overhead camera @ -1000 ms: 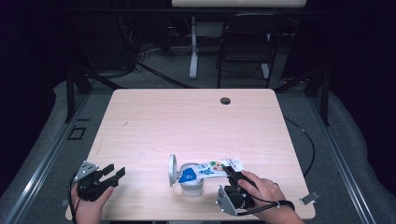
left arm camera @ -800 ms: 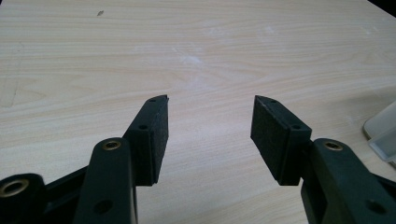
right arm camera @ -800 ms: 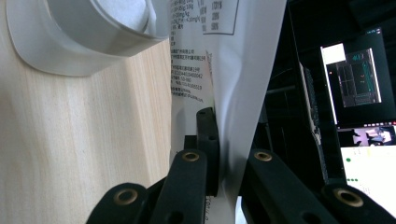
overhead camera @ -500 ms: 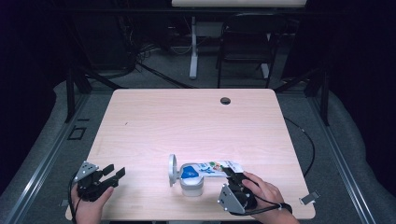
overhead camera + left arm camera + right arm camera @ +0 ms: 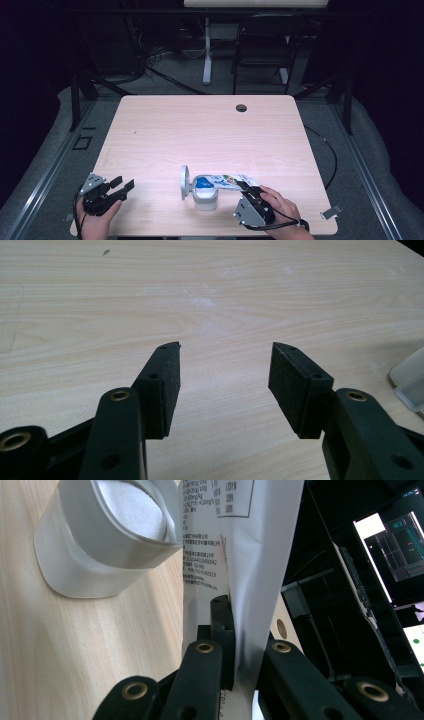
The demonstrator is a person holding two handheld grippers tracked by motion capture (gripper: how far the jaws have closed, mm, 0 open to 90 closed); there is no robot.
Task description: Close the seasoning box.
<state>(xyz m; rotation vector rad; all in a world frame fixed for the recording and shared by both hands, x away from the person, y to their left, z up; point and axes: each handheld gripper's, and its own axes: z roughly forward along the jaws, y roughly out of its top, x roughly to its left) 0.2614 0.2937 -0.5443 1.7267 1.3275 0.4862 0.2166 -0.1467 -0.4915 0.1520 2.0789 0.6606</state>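
Near the tabletop's [image 5: 165, 125] front edge, your right gripper [image 5: 248, 191] pinches the pouch [image 5: 230, 181], its long axis tipped into the container [image 5: 205, 197]; your left gripper [image 5: 120, 186] waits well apart, fingers spread.

High view: fixed above the person's edge, facing forward and down, far enough to take in the whole table [image 5: 165, 130]. Left gripper view: low, close, along open jaws over bare tabletop. Right gripper view: rolled sideways, very close; shares the printed pouch [image 5: 235, 545] and translucent container [image 5: 95, 545] with the high view.
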